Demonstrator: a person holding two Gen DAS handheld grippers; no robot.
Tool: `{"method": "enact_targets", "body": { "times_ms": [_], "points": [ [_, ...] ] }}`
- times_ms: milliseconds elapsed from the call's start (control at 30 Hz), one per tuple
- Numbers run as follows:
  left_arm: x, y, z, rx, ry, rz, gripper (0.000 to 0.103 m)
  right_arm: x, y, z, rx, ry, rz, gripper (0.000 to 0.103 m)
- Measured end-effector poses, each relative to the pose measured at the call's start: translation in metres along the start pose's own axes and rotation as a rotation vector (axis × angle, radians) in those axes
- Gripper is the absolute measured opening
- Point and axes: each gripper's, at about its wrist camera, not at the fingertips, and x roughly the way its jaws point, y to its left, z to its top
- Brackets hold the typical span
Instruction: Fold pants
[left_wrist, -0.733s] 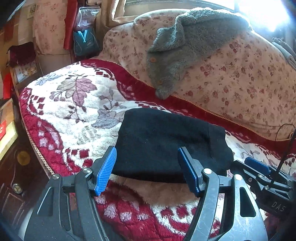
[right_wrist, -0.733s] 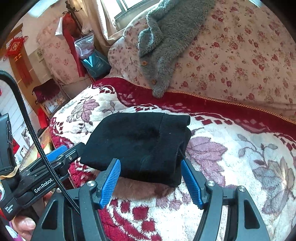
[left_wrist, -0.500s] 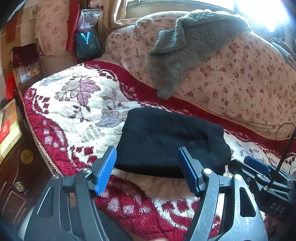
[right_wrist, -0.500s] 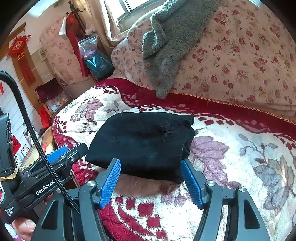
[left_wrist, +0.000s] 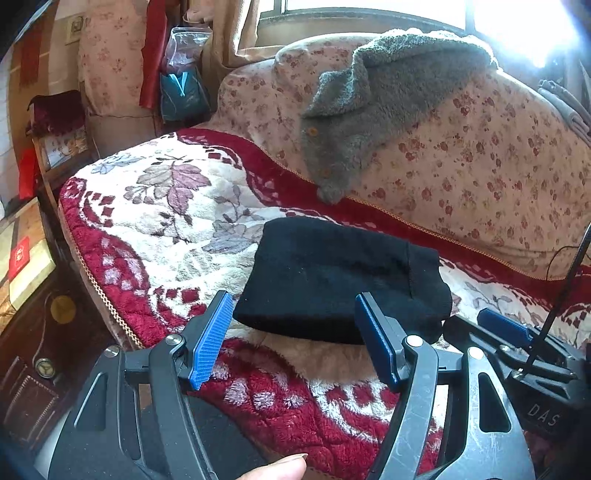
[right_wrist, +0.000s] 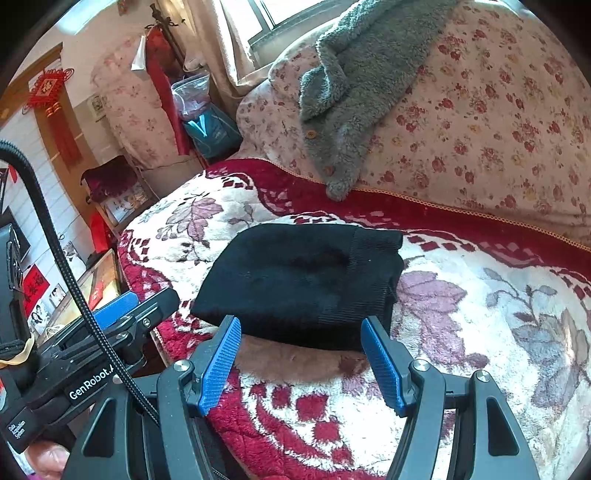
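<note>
The black pants (left_wrist: 332, 277) lie folded into a compact rectangle on the red and white floral blanket (left_wrist: 159, 206); they also show in the right wrist view (right_wrist: 303, 280). My left gripper (left_wrist: 295, 332) is open and empty, just short of the bundle's near edge. My right gripper (right_wrist: 301, 349) is open and empty too, in front of the bundle's near edge. Each gripper shows at the side of the other's view: the right gripper (left_wrist: 517, 343) and the left gripper (right_wrist: 122, 317). Neither touches the pants.
A grey fleece jacket (left_wrist: 369, 118) hangs over the floral sofa back (left_wrist: 480, 166) behind the pants. The blanket's left edge (left_wrist: 96, 280) drops to dark furniture and a low table (left_wrist: 26, 258). Bags and cushions (left_wrist: 177, 88) stand at the far left.
Both grippers have drawn back and up slightly from the folded pants, which now sit a little farther from the fingertips. The pants have not moved. Both stay open.
</note>
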Motion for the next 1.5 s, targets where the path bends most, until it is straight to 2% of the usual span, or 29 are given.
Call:
{"method": "enact_targets", "body": {
  "times_ms": [733,1200,1500],
  "points": [
    [0.006,0.020,-0.003,-0.061,0.016,0.002,0.069,0.012,0.015,-0.002,-0.044,0.031,-0.007,0.066],
    [0.012,0.024,-0.004,-0.077,0.029,0.000,0.069,0.022,0.018,0.001,-0.051,0.046,-0.005,0.066],
    [0.023,0.016,0.001,-0.052,0.040,-0.011,0.069,0.028,0.010,0.006,-0.039,0.046,-0.022,0.066]
  ]
}}
